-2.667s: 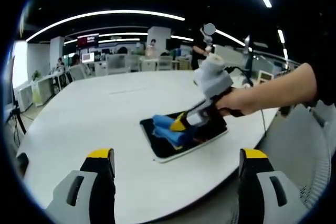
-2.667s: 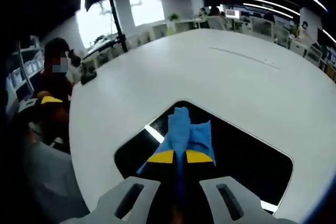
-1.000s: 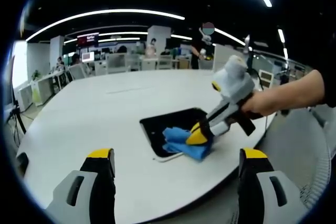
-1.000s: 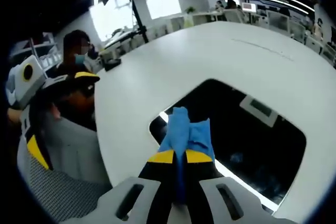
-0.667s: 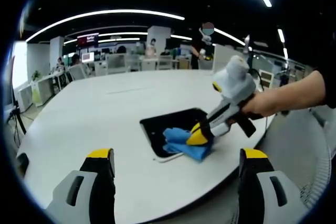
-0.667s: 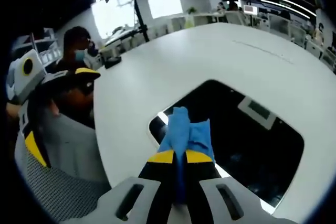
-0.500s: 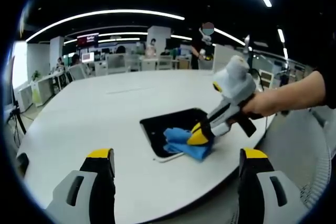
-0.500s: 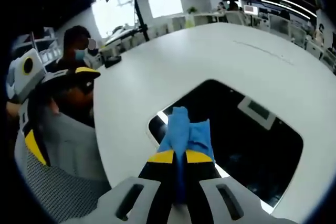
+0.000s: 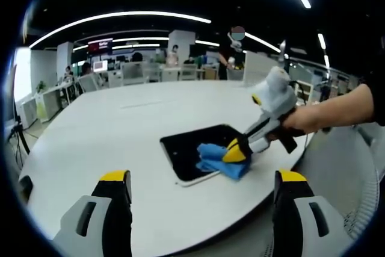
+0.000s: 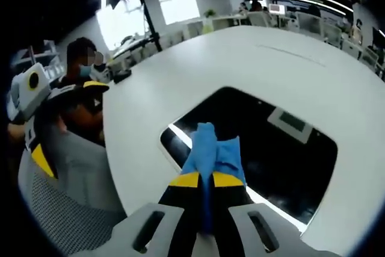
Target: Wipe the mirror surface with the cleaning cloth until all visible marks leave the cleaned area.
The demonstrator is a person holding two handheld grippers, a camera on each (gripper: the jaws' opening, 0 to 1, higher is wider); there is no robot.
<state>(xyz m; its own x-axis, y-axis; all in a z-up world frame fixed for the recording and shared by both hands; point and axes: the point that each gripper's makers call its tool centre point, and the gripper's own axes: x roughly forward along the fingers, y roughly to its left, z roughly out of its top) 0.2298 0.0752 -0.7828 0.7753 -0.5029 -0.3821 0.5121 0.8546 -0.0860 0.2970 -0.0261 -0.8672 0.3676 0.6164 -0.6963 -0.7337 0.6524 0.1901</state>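
Marks on the mirror [image 10: 264, 148] could not be made out in either view; its dark glass gave back only a pale rectangle of ceiling fixture, right of centre in the right gripper view. Part of the glass lay hidden beneath the cleaning cloth [image 10: 212, 148], and the cloth's rear end was hidden between the right gripper's [image 10: 203, 180] yellow-tipped jaws, which were pressed together on it at the bottom centre of that view. In the left gripper view, the mirror [image 9: 192, 151] lay flat on the white table [image 9: 108, 136], just right of centre, with the blue cloth [image 9: 218, 157] bunched over its right-hand corner and lapping onto the tabletop. The right gripper [image 9: 236, 151] came in from the right, held by a hand [image 9: 301, 121] whose arm was cut off at the frame's edge. The left gripper [image 9: 201, 179] showed at the bottom of its view, jaws spread wide with nothing between them. At the far left of the right gripper view the left gripper [image 10: 30, 97] appeared only in part.
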